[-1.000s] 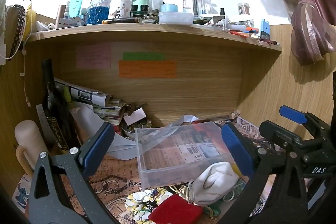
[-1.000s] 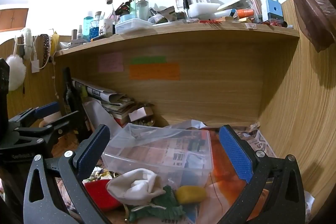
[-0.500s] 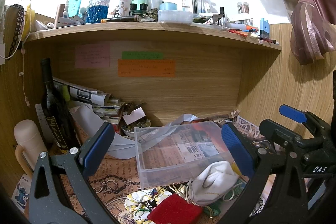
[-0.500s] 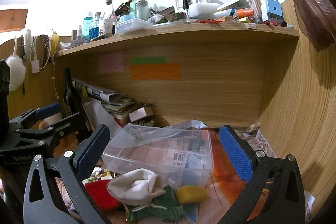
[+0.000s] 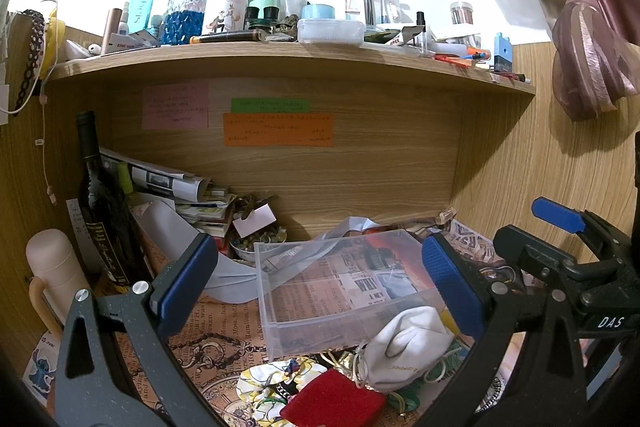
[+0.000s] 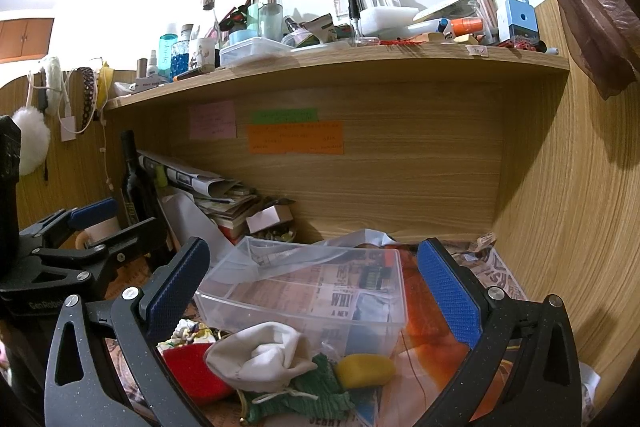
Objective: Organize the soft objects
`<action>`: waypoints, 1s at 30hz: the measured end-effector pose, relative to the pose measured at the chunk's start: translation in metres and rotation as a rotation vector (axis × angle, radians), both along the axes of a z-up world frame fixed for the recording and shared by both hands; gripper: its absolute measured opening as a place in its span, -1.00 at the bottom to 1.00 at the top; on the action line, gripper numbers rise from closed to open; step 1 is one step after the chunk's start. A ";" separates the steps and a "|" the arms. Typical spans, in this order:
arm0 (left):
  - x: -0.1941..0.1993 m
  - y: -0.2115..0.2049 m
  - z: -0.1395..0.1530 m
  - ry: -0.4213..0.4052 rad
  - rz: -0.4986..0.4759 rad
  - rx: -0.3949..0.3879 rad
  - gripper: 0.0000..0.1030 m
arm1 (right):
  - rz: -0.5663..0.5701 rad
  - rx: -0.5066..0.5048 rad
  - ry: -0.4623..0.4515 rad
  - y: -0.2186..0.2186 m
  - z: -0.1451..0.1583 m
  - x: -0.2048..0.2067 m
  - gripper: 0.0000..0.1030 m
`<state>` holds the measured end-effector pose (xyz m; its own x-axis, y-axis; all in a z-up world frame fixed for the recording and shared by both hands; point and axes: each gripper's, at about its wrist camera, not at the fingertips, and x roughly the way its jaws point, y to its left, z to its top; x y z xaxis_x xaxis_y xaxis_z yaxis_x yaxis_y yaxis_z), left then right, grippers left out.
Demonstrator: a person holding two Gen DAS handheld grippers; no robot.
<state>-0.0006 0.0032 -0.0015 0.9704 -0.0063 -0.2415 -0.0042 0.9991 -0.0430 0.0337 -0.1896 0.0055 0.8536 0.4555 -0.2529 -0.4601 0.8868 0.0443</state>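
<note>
Both claws hang wide open and empty above the cluttered counter [image 5: 224,359], the left claw [image 5: 320,291] and the right claw [image 6: 312,291] each framing the same clear plastic bin [image 6: 304,291], which sits empty on the newspaper-print covering.

The soft things lie in a heap just in front of the bin's near wall. The white drawstring pouch [image 6: 260,355] is crumpled and sits on top, touching the red felt piece [image 6: 192,367] on its left and the green knitted cloth [image 6: 316,391] beneath it. The yellow sponge-like lump [image 6: 364,369] lies just right of the pouch, against the bin. A floral fabric scrunchie [image 5: 272,379] shows at the left of the heap.

All of these look light and limp; none should resist a pinch, but they will sag and may drag neighbours or the pouch's cord along. The pouch is best taken at its bunched upper folds, where there is thickness to clamp. The yellow lump looks springy, so a squeeze across its middle should hold. The bin is thin and light and may slide if nudged.
</note>
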 end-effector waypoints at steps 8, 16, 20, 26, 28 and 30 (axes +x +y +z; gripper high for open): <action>0.000 0.000 0.000 0.001 -0.001 0.000 1.00 | 0.000 -0.002 -0.001 0.000 0.000 0.000 1.00; 0.000 0.000 0.000 0.001 -0.001 0.001 1.00 | 0.000 0.001 -0.001 0.001 0.001 -0.001 1.00; 0.000 0.000 0.000 0.001 -0.002 0.000 1.00 | 0.000 0.001 -0.001 0.001 0.001 0.000 1.00; 0.000 -0.002 -0.001 0.001 -0.007 0.003 1.00 | 0.001 0.002 -0.001 0.000 0.001 0.000 1.00; 0.000 -0.003 -0.002 0.002 -0.008 0.003 1.00 | 0.000 0.002 0.000 0.000 0.001 0.000 1.00; 0.000 -0.003 -0.002 0.001 -0.006 0.003 1.00 | 0.001 0.002 -0.001 0.000 0.001 0.000 1.00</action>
<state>-0.0009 0.0003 -0.0030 0.9701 -0.0115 -0.2423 0.0019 0.9992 -0.0399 0.0335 -0.1893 0.0063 0.8536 0.4565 -0.2512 -0.4606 0.8864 0.0457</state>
